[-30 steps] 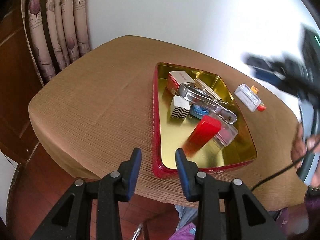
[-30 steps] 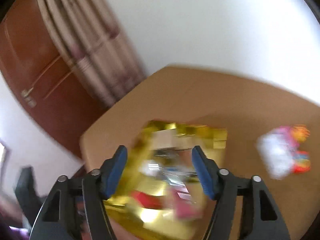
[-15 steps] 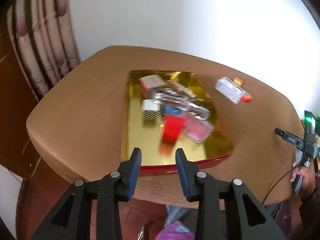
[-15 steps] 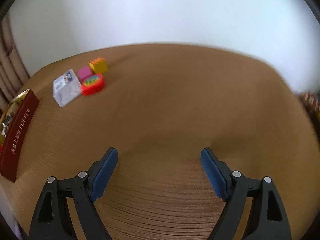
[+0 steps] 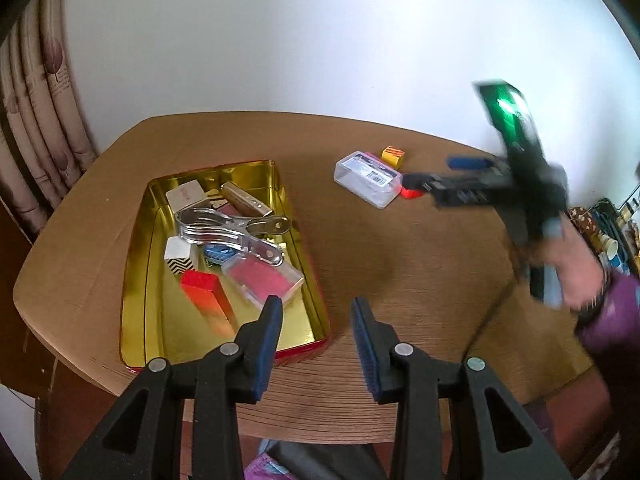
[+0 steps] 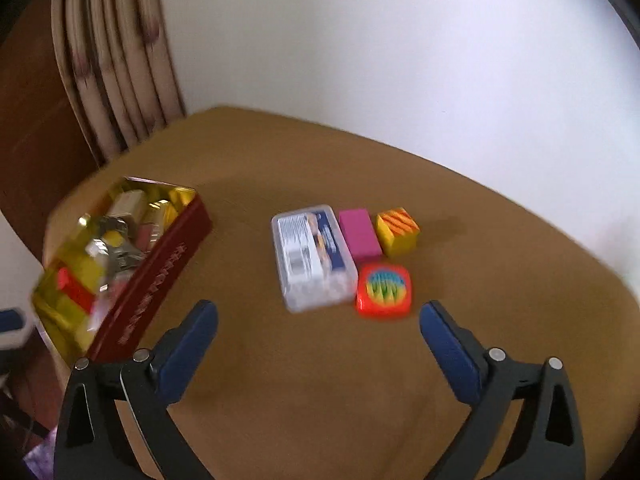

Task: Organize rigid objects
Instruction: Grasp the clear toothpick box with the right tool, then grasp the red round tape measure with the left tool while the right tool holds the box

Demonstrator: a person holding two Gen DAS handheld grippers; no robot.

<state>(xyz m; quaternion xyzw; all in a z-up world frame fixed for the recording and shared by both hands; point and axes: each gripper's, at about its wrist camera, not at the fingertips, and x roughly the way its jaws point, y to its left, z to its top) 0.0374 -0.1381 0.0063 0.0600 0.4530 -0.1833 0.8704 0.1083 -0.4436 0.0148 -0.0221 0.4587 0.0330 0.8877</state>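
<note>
The right gripper has been swung back toward the clear plastic case and blocks outside the gold tin, wide open and empty for a pickup, while the left gripper, part-open and empty, is held near the tin.

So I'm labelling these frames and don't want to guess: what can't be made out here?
- Tin contents, right wrist view: motion blur smears them, and the lettering on its red wall.
- Clear box label, both views: too small or blurred to read.
- Right hand-held gripper, left wrist view: blurred.
- Pink block, left wrist view: mostly hidden behind the clear box.
- Tin's near corner, left wrist view: covered by the left hand-held gripper.
</note>
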